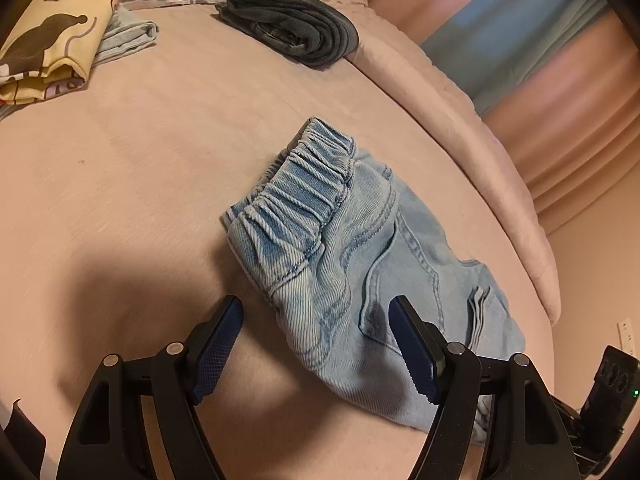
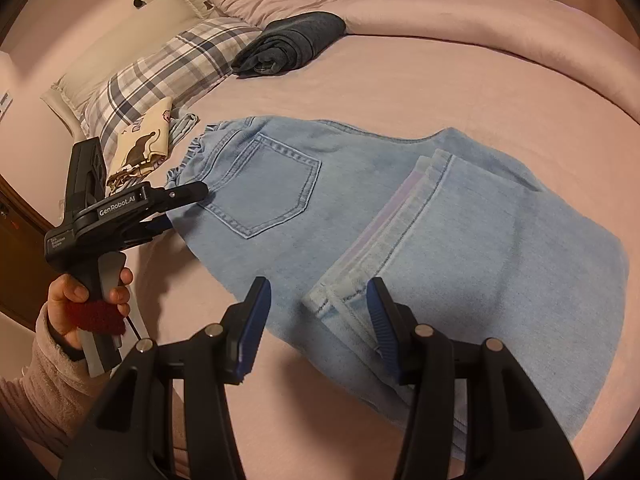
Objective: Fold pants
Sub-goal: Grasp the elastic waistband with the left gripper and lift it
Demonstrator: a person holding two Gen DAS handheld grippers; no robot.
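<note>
Your pants [image 2: 400, 208] lay on the bed [image 2: 440, 80], legs doubled toward the waistband at 10 o'clock; further folding likely remained. Left gripper [image 1: 316, 320] and right gripper [image 2: 320, 300] hung spread, empty.

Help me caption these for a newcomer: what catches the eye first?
The light blue jeans, partly folded, lie across the middle of the pink bed. Both hand-held grippers, left and right, hover open at their near edge. A dark folded garment sits farther back, beside the plaid pillow.
</note>
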